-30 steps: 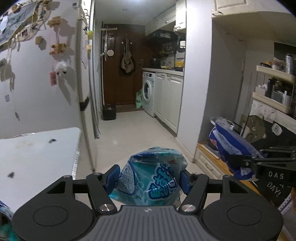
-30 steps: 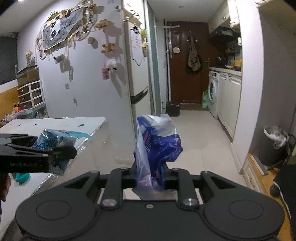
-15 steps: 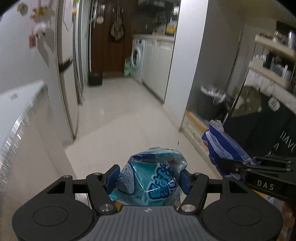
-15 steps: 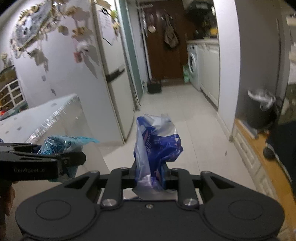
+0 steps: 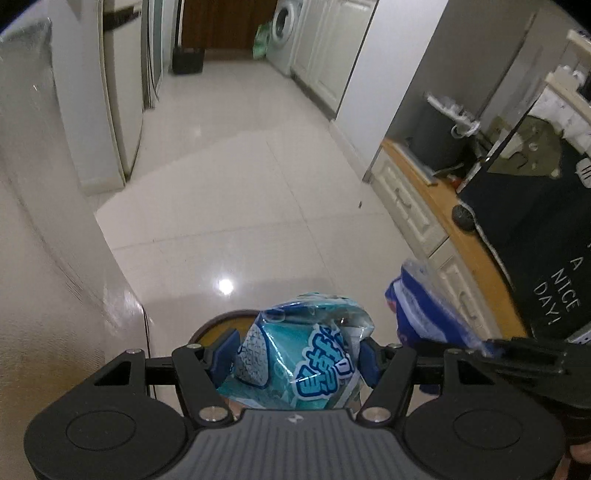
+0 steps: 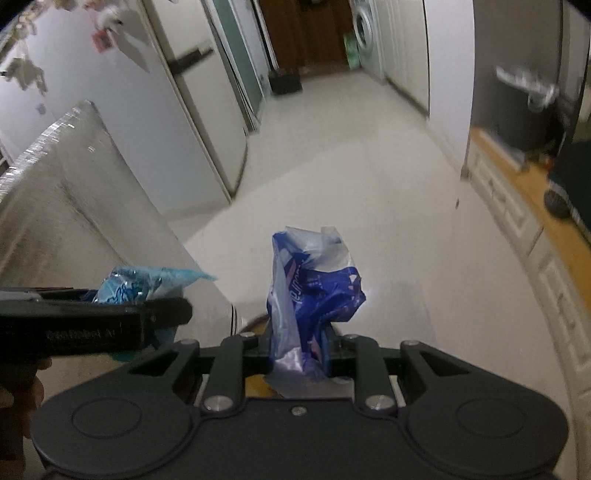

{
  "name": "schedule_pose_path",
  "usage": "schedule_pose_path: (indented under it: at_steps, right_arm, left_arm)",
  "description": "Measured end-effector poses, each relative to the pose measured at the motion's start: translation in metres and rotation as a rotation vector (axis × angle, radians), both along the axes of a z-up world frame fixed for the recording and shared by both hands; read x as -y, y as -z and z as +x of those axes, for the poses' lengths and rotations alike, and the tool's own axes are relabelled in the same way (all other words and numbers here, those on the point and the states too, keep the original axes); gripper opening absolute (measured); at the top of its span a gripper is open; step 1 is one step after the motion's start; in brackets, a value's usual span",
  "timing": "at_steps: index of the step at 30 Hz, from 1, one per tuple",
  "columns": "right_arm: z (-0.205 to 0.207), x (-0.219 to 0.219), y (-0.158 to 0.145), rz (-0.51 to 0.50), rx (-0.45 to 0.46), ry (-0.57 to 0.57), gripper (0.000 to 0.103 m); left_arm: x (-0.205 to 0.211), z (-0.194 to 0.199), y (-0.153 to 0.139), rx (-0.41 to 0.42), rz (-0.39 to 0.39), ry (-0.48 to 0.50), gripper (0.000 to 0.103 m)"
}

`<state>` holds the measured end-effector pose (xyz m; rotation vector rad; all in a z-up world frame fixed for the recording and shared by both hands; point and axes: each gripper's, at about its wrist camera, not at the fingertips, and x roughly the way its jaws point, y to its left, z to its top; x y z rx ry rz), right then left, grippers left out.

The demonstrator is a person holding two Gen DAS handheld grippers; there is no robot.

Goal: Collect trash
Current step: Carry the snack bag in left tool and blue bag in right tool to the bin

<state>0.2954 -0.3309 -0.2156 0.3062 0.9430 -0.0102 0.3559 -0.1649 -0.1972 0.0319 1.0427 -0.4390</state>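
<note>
My left gripper (image 5: 299, 354) is shut on a light blue snack wrapper (image 5: 306, 358), which also shows at the left of the right wrist view (image 6: 136, 286). My right gripper (image 6: 301, 347) is shut on a crumpled dark blue wrapper (image 6: 314, 291), seen at the right of the left wrist view (image 5: 424, 310). Both are held over the floor, tilted down. A round brown-rimmed, yellow-lined bin (image 5: 218, 325) shows partly just beyond and below the left gripper's fingers; its rim also peeks out under the right gripper (image 6: 255, 321).
The white table's edge and side (image 6: 74, 177) is at the left. A fridge (image 5: 118, 92) stands beyond it. A wooden-topped low cabinet (image 5: 454, 229) with a grey lined trash can (image 5: 439, 133) runs along the right. Tiled floor (image 5: 240, 177) leads to a washing machine (image 5: 284, 18).
Both grippers have tilted down and moved away from the table toward the floor, each keeping its wrapper. The round bin has come into view under them.
</note>
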Motion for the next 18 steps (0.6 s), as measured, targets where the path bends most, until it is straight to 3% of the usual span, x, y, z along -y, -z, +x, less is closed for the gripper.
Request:
schedule_pose_path:
  at_steps: [2, 12, 18]
  right_arm:
    - [0.009, 0.001, 0.016, 0.011, -0.045, 0.011, 0.022]
    - [0.053, -0.014, 0.08, 0.022, -0.206, -0.01, 0.023]
    - [0.071, -0.026, 0.099, 0.01, -0.26, -0.052, 0.023]
  left_arm:
    - [0.001, 0.008, 0.013, -0.01, 0.034, 0.005, 0.066]
    - [-0.008, 0.042, 0.081, -0.145, 0.045, -0.018, 0.066]
    - [-0.024, 0.052, 0.122, -0.241, 0.074, -0.054, 0.066]
